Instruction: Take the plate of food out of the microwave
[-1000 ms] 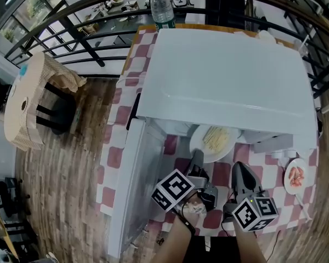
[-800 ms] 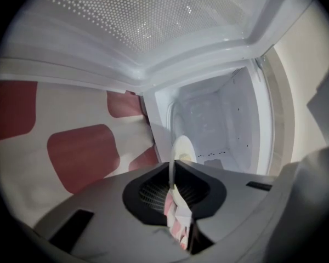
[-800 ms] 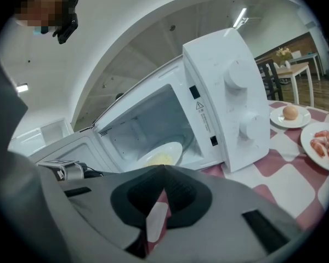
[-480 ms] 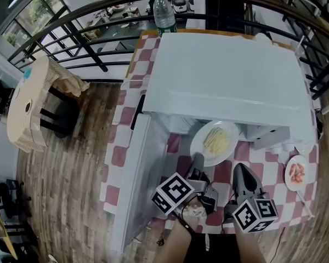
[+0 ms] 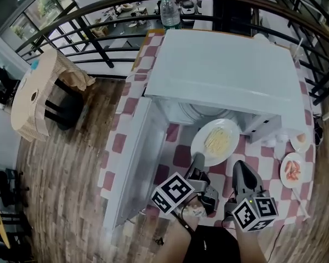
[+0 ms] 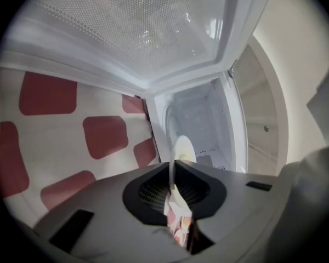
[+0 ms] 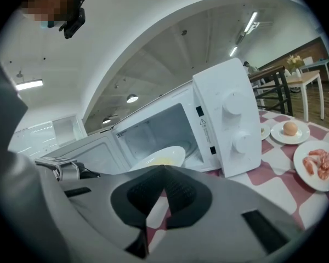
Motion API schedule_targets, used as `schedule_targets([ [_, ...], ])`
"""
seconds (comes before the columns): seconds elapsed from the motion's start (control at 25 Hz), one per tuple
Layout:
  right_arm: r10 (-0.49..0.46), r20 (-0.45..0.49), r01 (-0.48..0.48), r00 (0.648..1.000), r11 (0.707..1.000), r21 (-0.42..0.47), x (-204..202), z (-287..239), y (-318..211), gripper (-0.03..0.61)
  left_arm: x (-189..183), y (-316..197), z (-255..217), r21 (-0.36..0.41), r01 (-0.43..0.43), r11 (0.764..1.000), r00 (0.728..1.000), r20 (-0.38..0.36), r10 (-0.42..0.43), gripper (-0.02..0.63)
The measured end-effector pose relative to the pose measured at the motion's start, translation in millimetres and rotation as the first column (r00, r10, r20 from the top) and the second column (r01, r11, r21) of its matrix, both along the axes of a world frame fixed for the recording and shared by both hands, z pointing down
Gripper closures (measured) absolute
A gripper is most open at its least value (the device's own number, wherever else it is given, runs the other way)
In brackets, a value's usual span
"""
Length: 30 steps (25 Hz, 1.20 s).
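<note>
A white plate of pale noodles (image 5: 216, 141) hangs just in front of the open white microwave (image 5: 225, 70), over the red-checked tablecloth. My left gripper (image 5: 196, 161) is shut on the plate's near left rim. In the left gripper view the plate (image 6: 182, 149) shows edge-on, running between the closed jaws of the left gripper (image 6: 173, 186). My right gripper (image 5: 237, 167) hovers right of the plate with its jaws shut and nothing in them. In the right gripper view the plate (image 7: 162, 157) and microwave (image 7: 226, 119) lie beyond the right gripper (image 7: 163, 172).
The microwave door (image 5: 134, 163) swings open to the left. A small plate of pink meat (image 5: 292, 170) and a dish with an egg (image 5: 300, 140) sit at the right. A water bottle (image 5: 170, 15) stands behind the microwave. A wicker chair (image 5: 38, 97) stands on the wood floor at the left.
The plate has come out of the microwave cavity toward me, still gripped by the left gripper. The right gripper has stayed in place.
</note>
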State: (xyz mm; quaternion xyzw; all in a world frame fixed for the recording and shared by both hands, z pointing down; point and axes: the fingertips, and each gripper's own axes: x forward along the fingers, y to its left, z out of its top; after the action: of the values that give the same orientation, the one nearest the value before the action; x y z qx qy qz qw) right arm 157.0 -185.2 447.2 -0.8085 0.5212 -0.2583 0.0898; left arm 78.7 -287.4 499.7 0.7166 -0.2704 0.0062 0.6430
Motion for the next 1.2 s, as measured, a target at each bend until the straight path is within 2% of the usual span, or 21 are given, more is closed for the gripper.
schedule_targets([
  [1.2,-0.088,-0.071,0.092,0.994,0.994,0.066,-49.8,-38.3,85.4,0.584,-65.2,95.1,-29.4,0.036,0.118,0.992,0.993,-0.030,-0.117,0.569],
])
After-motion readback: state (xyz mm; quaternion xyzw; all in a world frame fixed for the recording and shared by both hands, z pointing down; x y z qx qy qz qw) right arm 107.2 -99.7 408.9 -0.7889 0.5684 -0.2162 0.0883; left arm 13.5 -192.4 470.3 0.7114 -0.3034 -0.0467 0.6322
